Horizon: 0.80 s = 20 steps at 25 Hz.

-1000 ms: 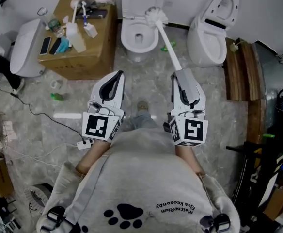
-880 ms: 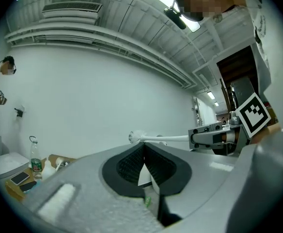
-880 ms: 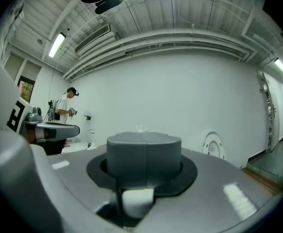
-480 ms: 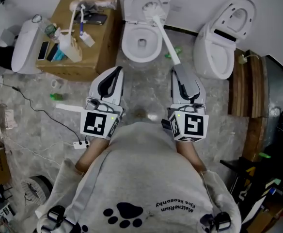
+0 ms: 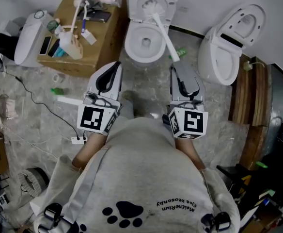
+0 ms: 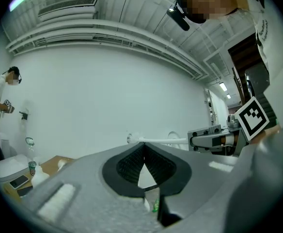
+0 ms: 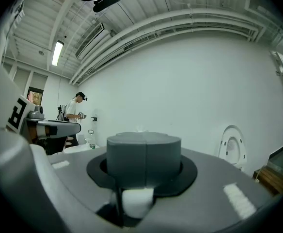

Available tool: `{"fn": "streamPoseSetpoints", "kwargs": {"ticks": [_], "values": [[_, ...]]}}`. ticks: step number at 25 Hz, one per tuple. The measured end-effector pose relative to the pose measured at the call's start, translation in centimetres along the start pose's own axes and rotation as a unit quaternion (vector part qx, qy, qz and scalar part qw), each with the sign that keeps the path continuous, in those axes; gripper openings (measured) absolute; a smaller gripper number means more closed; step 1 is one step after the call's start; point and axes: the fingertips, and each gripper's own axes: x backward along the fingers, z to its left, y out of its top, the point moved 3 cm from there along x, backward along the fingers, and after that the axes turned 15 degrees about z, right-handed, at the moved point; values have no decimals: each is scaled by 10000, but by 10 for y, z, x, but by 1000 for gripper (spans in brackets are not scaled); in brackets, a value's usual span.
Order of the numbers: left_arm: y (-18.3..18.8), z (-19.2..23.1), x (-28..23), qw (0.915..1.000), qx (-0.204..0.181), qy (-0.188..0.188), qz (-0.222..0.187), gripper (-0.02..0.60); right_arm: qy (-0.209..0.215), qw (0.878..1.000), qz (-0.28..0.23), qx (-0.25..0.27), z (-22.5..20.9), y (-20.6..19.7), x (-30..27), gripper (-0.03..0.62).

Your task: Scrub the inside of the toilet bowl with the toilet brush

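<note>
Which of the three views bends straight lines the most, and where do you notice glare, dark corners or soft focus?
Head view: even light, sharp, only mild bending at the edges; the toilet brush reads crisply. Left gripper view: strong fisheye circle with black corners, ceiling beams curve heavily. Right gripper view: same fisheye circle, the ceiling strip light glares, and the near jaws look slightly soft.

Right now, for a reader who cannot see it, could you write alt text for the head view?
Seen from above, the person's right tool is shut on a long white toilet brush whose bristle head sits at the back of a white ceramic toilet, near its raised lid. The left tool is shut and empty, near a brown cardboard box.
</note>
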Motion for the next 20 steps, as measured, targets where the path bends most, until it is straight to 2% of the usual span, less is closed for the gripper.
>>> {"fn": "streamPoseSetpoints", "kwargs": {"ticks": [5,10,13,20], "values": [[-1,-7,-8,9999,-24,-118,-32,3,-84,10000,-1,20,-8,-2,1,150],[-9,-5,-21,9994,126,-307,-48,5,-178,9998,-28,63,-12,-5,-1,150],[-15,1,-37,9987,272,-421,19,4,-234,9997,83,65,-16,-7,-9,150],[-16,22,-91,9975,228,-646,154,4,-381,9988,291,30,-34,-4,-52,150]]}}
